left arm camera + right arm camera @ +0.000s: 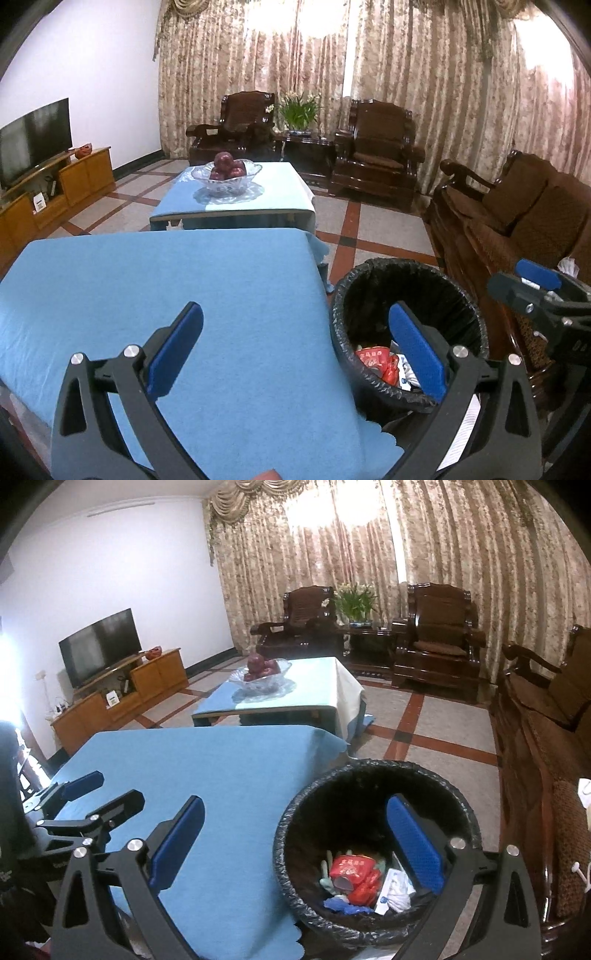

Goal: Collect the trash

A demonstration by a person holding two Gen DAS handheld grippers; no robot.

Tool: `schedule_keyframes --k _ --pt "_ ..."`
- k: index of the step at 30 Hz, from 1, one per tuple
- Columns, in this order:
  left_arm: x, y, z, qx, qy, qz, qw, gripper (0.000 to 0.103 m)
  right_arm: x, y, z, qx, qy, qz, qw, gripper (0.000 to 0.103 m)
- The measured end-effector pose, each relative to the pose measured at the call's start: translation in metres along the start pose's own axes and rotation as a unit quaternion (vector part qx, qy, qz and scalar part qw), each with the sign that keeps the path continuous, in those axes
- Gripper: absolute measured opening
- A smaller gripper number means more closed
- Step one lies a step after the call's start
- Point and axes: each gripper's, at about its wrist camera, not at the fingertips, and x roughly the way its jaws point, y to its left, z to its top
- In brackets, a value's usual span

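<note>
Both my left gripper and right gripper spread, empty; bin wrappers look light, crushable: I'd pinch an edge

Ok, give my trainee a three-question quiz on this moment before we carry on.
1. True or false: the left gripper holds a piece of trash.
2. Where does the collected trash lie? A) in the black-lined bin B) on the blue tablecloth C) in the glass bowl
3. What fills that bowl on the far table?

Key: 1. False; it is open, as is the right gripper. 2. A. 3. Dark red fruit.
</note>
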Motion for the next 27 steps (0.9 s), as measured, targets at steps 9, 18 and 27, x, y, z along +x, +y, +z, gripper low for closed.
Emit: schedule_keyframes --k 9,18,27 --pt "-0.013 -0.002 0.0 -0.008 -0.011 0.001 0.9999 0.098 -0.007 0.009 -0.002 -0.015 -0.011 -0.004 1.0 0.097" --pt "-0.02 -0.004 -0.002 -0.008 -0.023 0.004 0.9997 0.098 -0.013 0.017 -0.003 -0.029 -0.025 -0.01 0.999 0.097" --pt "-0.021 -0.004 -0.004 -0.007 -0.023 0.005 0.9997 0.098 -0.015 0.017 -0.001 -0.027 -0.027 -0.011 0.999 0.097"
